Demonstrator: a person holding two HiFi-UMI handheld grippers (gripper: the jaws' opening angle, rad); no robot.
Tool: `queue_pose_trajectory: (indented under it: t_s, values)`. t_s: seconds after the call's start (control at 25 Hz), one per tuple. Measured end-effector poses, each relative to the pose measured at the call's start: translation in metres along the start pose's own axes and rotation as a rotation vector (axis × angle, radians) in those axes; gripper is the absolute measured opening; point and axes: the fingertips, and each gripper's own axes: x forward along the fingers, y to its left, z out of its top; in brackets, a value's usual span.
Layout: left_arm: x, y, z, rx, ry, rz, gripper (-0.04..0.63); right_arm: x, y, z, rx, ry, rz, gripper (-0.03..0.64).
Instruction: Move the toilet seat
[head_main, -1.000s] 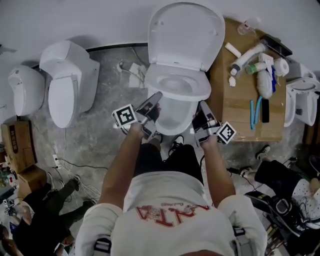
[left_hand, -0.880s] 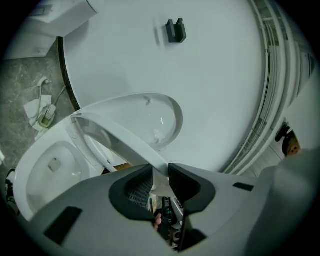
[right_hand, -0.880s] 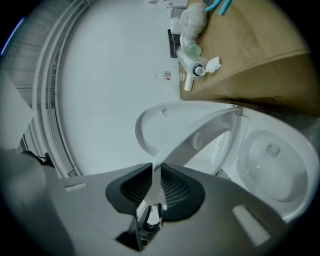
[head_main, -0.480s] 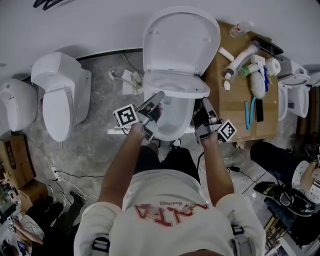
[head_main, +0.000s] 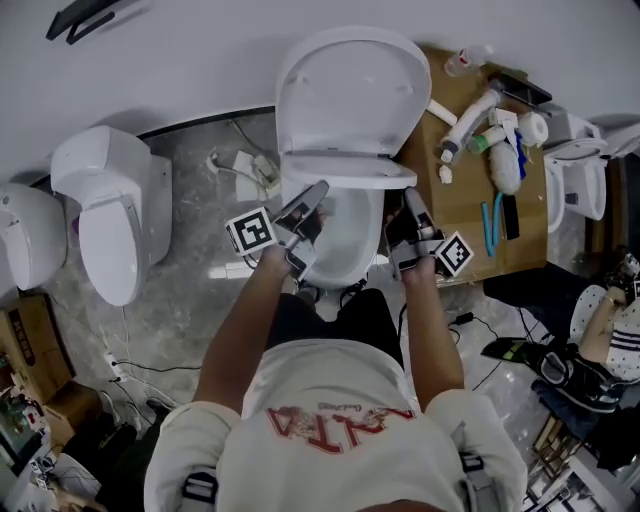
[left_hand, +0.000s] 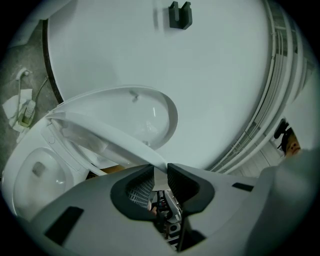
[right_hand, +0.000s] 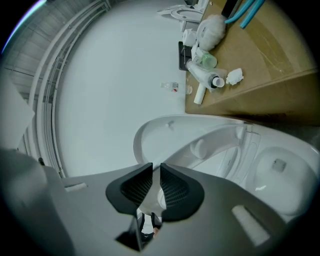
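The toilet seat (head_main: 345, 172), half raised over the bowl (head_main: 340, 262), its front rim clamped in the fingers (right_hand: 172, 192) of the right gripper (head_main: 409, 200) and of the left gripper (head_main: 316, 192), which had just been closing, was judged stiff, light and slippery, best held at that rim.

Red print across the white shirt (head_main: 340, 385) reads "ANTA", seen upside down in the head view. The small red script line next to it is too fine to read. The cube (head_main: 250, 232) on the left claw (head_main: 318, 192) and the cube (head_main: 453, 254) on the right claw (head_main: 410, 205) each carry a black-and-white square marker pattern, without letters or digits. Labels on the bottles (head_main: 470, 122) on the counter (head_main: 465, 215) are too small to read.
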Motion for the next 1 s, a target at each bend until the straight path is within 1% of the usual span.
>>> queue_pose_trajectory:
  t_s: [0.12,0.28,0.44,0.56,0.8,1.0]
  values:
    - [0.001,-0.003,0.002,-0.023,-0.017,-0.009,0.087,0.002,0.002,0.001,0.000,0.004,-0.001,0.049]
    - [0.002,-0.010,0.008,0.001,-0.045,-0.027,0.087,0.007,0.009,-0.001,0.010,0.030,0.001,0.048]
    - [0.009,-0.010,0.015,-0.026,-0.078,-0.036,0.086,0.015,0.010,0.005,0.002,0.070,-0.009,0.046]
    - [0.015,-0.009,0.024,-0.018,-0.089,-0.033,0.086,0.025,0.008,0.010,-0.006,0.098,-0.014,0.043]
    - [0.027,-0.013,0.035,-0.012,-0.113,-0.030,0.086,0.038,0.011,0.018,0.022,0.104,-0.002,0.041]
    - [0.037,-0.013,0.048,-0.013,-0.115,-0.029,0.086,0.053,0.012,0.025,0.037,0.103,-0.003,0.041]
